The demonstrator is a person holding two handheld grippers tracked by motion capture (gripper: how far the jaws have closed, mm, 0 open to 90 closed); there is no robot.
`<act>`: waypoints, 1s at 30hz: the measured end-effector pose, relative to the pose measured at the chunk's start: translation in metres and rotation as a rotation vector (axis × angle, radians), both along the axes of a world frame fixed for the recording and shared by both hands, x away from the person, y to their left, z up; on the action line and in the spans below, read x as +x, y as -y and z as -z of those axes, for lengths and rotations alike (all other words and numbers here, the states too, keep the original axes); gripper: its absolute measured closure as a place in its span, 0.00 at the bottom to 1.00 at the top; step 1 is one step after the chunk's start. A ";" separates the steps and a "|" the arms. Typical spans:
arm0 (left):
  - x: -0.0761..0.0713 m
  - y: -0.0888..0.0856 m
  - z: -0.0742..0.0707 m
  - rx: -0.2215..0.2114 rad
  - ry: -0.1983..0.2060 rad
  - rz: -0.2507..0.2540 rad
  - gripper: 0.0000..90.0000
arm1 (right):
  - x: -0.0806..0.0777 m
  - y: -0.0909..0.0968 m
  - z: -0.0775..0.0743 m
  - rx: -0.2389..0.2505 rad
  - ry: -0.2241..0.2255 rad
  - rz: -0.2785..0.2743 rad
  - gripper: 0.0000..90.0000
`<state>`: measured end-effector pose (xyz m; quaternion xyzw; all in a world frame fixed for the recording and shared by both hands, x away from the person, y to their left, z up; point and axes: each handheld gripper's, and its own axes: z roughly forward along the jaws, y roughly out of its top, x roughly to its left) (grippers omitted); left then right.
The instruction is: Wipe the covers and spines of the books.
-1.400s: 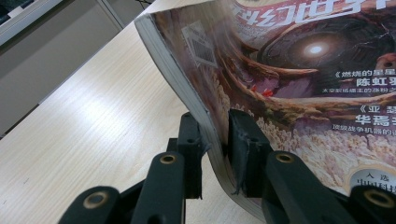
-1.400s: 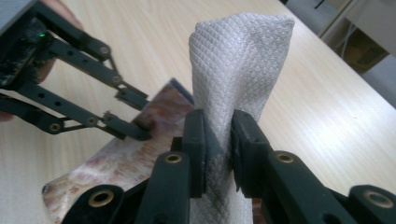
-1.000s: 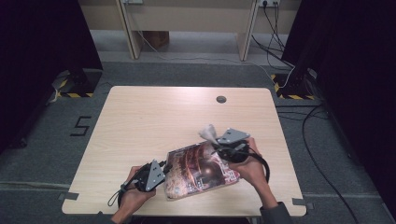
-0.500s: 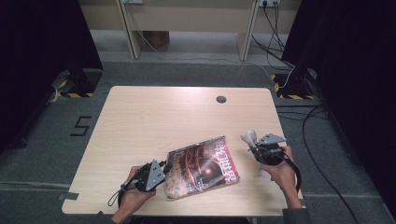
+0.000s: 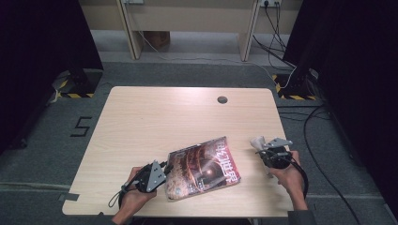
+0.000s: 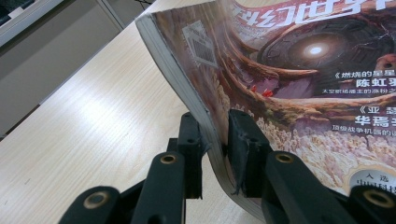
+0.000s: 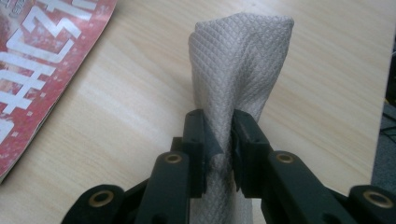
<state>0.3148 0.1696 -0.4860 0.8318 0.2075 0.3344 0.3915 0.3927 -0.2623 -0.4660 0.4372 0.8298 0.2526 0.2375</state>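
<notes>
- Magazine (image 6: 299, 79): glossy cover, thick bowed page edge clamped in left gripper (image 6: 215, 144).
- Cloth (image 7: 236, 70): pale, diamond-woven, bunched upright, pinched by right gripper (image 7: 218, 140).
- Table (image 5: 155, 122): light woodgrain.

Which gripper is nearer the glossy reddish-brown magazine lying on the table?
Left. The left gripper is clamped on the glossy reddish-brown magazine at its left edge; the right gripper, holding a grey quilted cloth, sits apart off its right side.

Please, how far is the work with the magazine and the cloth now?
Done: hard to tell. In hand: the left gripper clamps the magazine by its edge; the right gripper pinches the cloth beside it, off the cover. Left, perhaps: releasing both.
</notes>
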 end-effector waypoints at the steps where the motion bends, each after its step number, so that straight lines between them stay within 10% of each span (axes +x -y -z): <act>1: 0.000 0.000 0.000 0.000 0.000 0.000 0.84 | 0.000 0.000 0.000 -0.001 -0.001 0.002 0.86; 14: 0.000 0.000 0.000 -0.002 -0.001 -0.001 0.84 | 0.003 0.000 0.012 -0.016 -0.072 -0.005 0.78; 30: 0.000 0.001 0.000 -0.003 0.004 0.001 0.84 | 0.001 -0.024 -0.014 0.105 0.023 -0.031 0.41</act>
